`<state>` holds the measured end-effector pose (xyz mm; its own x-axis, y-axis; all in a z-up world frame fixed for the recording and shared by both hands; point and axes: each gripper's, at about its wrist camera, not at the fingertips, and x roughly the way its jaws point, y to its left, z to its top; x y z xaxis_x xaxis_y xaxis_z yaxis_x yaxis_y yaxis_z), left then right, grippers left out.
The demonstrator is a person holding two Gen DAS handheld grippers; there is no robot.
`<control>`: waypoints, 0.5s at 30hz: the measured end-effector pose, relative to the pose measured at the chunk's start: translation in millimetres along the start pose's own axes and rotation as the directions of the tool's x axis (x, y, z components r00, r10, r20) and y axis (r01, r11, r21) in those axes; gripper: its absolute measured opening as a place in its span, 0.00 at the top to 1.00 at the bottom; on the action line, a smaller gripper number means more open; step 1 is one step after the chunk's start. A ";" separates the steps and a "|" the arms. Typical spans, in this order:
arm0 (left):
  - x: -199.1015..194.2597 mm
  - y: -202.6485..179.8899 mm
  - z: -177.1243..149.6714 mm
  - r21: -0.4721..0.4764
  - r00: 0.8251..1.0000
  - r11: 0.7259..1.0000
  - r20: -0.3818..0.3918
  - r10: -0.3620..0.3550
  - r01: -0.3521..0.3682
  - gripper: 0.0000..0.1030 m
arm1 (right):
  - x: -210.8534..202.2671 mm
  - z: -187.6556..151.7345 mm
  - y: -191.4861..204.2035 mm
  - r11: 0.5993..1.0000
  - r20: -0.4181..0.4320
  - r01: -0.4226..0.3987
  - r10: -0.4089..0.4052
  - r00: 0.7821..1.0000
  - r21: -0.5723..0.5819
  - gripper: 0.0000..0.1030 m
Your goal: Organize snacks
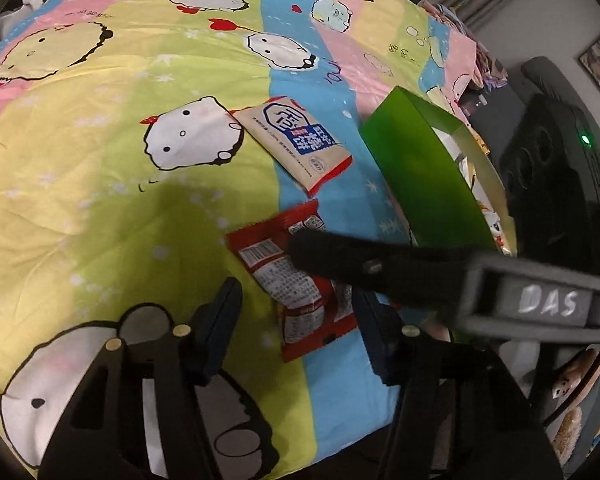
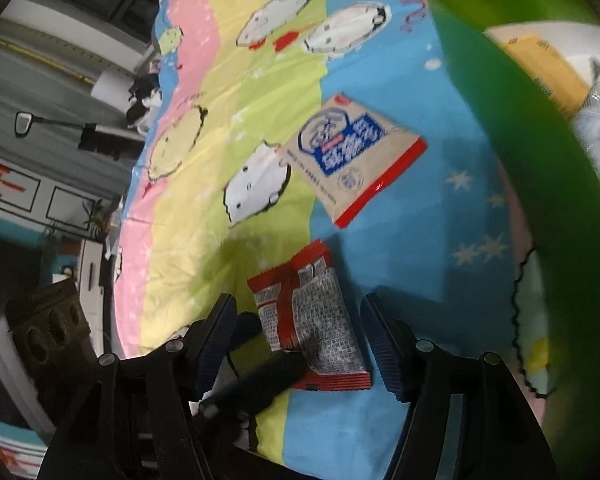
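Spread across the bed, a pastel striped cartoon-print sheet [image 1: 100, 184] is serving as the work surface for two flat snack packets. Near the middle, a red foil snack packet with white printed panels [image 1: 296, 280] is lying face down on the boundary between a green and a blue stripe. Both tools are converging on it. Straddling the packet's near end, the left gripper [image 1: 296, 332] is standing with jaws released, pads on either side and not pressing the foil. Reaching in from the right in the left wrist view, the right gripper [image 2: 298, 334] is likewise bracketing the packet with its jaws apart, gripping nothing, and one of its fingers is lying over the packet's far half. Just beyond, a beige rectangular snack packet with blue lettering and a red end seal [image 1: 294, 142] is resting flat, apart from the red one. Farther right, a green open-topped cardboard box [image 1: 424, 172] is sitting on the sheet, already holding several wrapped snacks.
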<state>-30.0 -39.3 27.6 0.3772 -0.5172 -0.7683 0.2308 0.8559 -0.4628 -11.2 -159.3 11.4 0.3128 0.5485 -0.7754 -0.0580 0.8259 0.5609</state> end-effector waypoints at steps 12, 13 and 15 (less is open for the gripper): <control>-13.5 -19.2 8.5 0.055 0.996 0.998 0.082 -0.021 0.017 0.67 | -17.3 -4.3 17.9 0.995 0.065 0.031 -0.025 0.998 -0.095 0.52; -17.2 -23.5 9.4 0.067 0.995 0.998 0.096 -0.026 0.020 0.67 | -26.1 -4.9 21.0 0.994 0.090 0.029 -0.019 0.996 -0.105 0.52; -26.3 -36.7 11.9 0.097 0.991 0.995 0.131 -0.038 0.025 0.68 | -44.1 -5.6 24.7 0.993 0.142 0.033 -0.016 0.990 -0.116 0.52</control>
<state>-37.8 -57.2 70.0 0.4821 -0.5450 -0.6860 0.3262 0.8384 -0.4367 -31.8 -162.4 57.8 0.4451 0.5109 -0.7354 -0.1576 0.8531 0.4973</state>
